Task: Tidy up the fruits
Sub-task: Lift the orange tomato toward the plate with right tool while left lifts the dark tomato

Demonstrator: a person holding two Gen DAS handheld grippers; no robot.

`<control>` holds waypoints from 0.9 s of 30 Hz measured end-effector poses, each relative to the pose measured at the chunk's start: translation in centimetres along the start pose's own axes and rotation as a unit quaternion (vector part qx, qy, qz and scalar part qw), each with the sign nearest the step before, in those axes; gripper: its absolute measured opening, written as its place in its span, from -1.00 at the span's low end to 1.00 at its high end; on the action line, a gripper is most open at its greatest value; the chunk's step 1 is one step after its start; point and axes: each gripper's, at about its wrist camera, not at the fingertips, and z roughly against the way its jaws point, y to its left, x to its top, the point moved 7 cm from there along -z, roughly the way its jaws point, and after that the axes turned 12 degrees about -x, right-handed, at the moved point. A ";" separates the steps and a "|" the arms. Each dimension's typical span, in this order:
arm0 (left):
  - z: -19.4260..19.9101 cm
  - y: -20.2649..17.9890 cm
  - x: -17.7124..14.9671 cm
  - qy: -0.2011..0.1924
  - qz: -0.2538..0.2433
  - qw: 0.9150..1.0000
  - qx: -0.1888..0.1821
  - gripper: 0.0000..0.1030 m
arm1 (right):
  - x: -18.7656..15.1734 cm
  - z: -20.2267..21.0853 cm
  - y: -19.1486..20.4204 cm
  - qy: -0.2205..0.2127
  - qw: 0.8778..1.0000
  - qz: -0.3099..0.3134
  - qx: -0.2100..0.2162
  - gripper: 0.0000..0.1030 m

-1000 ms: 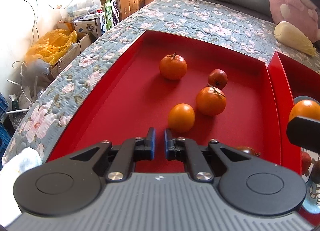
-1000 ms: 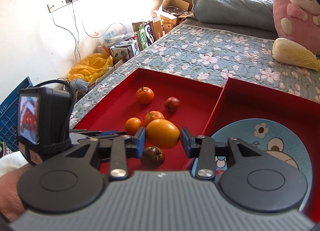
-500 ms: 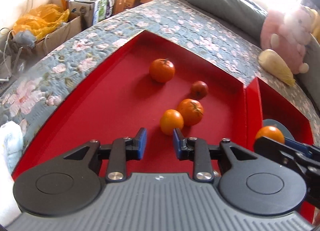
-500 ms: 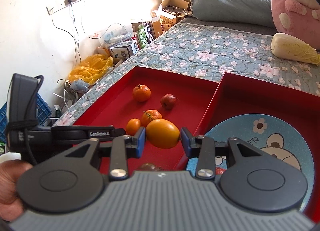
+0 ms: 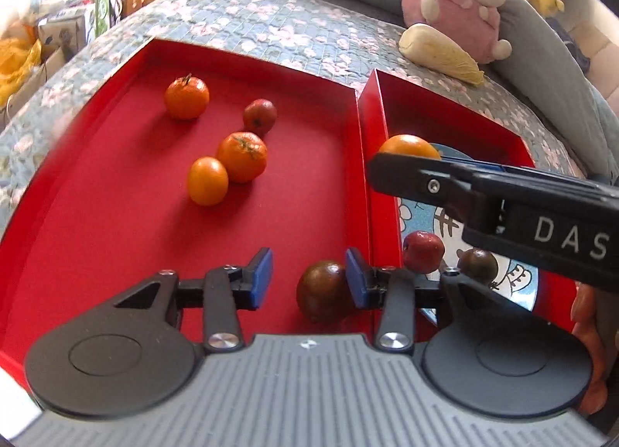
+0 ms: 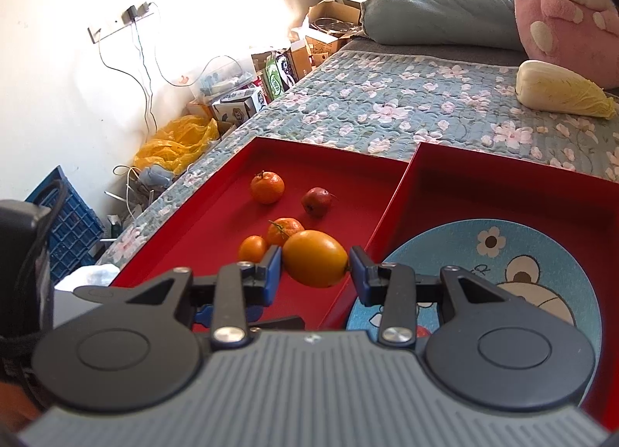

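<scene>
Since a second ago the left hand-held gripper point(image 5: 307, 278) has spread its blue-padded jaws from nearly closed to wide, and it has swung right, so that a dark brownish-purple round fruit point(image 5: 323, 291) now sits between its fingers, close against the right pad, on the floor of the left red shallow tray point(image 5: 116, 214); nothing is gripped by it. Further up the same tray lie a small smooth orange point(image 5: 207, 180) touching a larger stemmed tangerine point(image 5: 242, 156), a small red fruit point(image 5: 260, 115) just beyond them, and another tangerine point(image 5: 187, 97) near the far left corner. The right hand-held gripper point(image 6: 314, 271) holds a smooth yellow-orange oval fruit point(image 6: 315, 263) clamped between its blue pads, raised above the boundary between the two trays; this grip matches the earlier frames. Beside the first tray, touching it, stands the right red tray point(image 6: 503, 184), carrying a blue round cartoon-printed plate point(image 6: 541, 249); on the plate, in the left wrist view, rest a red round fruit point(image 5: 423, 251) and a second dark fruit point(image 5: 478, 264), near each other. Both trays lie on a grey-blue floral quilted bed point(image 6: 387, 98); a pale yellow cabbage point(image 6: 563, 89) and a pink plush toy point(image 6: 568, 9) sit at its far side.
</scene>
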 end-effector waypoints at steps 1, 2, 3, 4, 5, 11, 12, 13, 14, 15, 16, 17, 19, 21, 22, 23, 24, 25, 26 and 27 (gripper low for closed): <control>0.0 0.1 -0.1 0.005 0.007 1.000 -0.002 0.13 | 0.0 0.0 0.0 0.000 1.000 0.001 0.001 -0.19; -0.1 0.1 -0.3 0.010 0.010 1.000 -0.003 0.18 | 0.0 0.0 0.0 0.000 1.000 0.001 0.002 -0.19; -0.3 0.1 -0.4 0.016 0.011 1.000 -0.003 0.26 | 0.0 0.0 0.0 0.000 1.000 0.001 0.002 -0.19; -0.4 0.1 -0.6 0.021 0.011 1.000 -0.003 0.27 | 0.0 0.0 0.0 0.000 1.000 0.000 0.003 -0.19; -0.5 0.0 -0.7 0.023 0.009 1.000 -0.005 0.27 | 0.0 0.0 0.0 -0.001 1.000 -0.002 0.003 -0.19; -0.9 0.3 -0.8 0.020 0.019 1.000 -0.006 0.25 | -0.1 0.2 -0.1 -0.001 1.000 -0.005 0.004 -0.19; -0.9 0.3 -0.7 0.019 0.020 1.000 -0.008 0.19 | -0.1 0.2 -0.2 -0.001 1.000 -0.006 0.004 -0.19; -0.9 0.4 -0.7 0.019 0.019 1.000 -0.006 0.10 | -0.2 0.2 -0.2 -0.001 1.000 -0.007 0.003 -0.19; -1.0 0.4 -0.8 0.021 0.020 1.000 -0.003 0.07 | -0.2 0.2 -0.3 -0.001 1.000 -0.008 0.003 -0.19; -1.1 0.6 -0.8 0.021 0.022 1.000 0.000 0.00 | -0.1 0.3 -0.3 -0.002 1.000 -0.008 0.003 -0.19; -1.1 0.7 -0.7 0.020 0.024 1.000 0.001 -0.10 | -0.1 0.3 -0.2 -0.002 1.000 -0.009 0.003 -0.19; -1.1 0.8 -0.7 0.019 0.027 0.999 0.000 -0.10 | -0.1 0.3 -0.2 -0.003 1.000 -0.009 0.003 -0.19; -1.3 0.9 -0.5 0.014 0.023 1.000 0.000 -0.12 | -0.1 0.4 -0.2 -0.003 1.000 -0.008 0.003 -0.19; -1.4 0.6 -0.4 0.013 0.012 1.000 0.006 -0.12 | -0.2 0.4 -0.1 -0.004 1.000 -0.008 0.003 -0.19; -1.3 0.6 -0.4 0.012 0.007 1.000 0.009 -0.12 | -0.2 0.4 -0.1 -0.003 1.000 -0.008 0.003 -0.19; -1.3 0.6 -0.3 0.009 0.005 1.000 0.013 -0.12 | -0.2 0.4 -0.1 -0.003 1.000 -0.008 0.003 -0.19; -1.2 0.6 -0.2 0.004 0.003 1.000 0.017 -0.12 | -0.2 0.5 -0.1 -0.004 1.000 -0.008 0.003 -0.19; -1.0 0.7 -0.1 -0.001 0.000 1.000 0.023 -0.12 | -0.2 0.6 -0.1 -0.005 1.000 -0.008 0.003 -0.19; -0.9 0.7 0.1 -0.007 -0.004 1.000 0.029 -0.12 | -0.2 0.7 -0.2 -0.006 1.000 -0.009 0.003 -0.19; -0.7 0.7 0.2 -0.011 -0.008 0.999 0.035 -0.12 | -0.2 0.8 -0.3 -0.007 1.000 -0.009 0.003 -0.19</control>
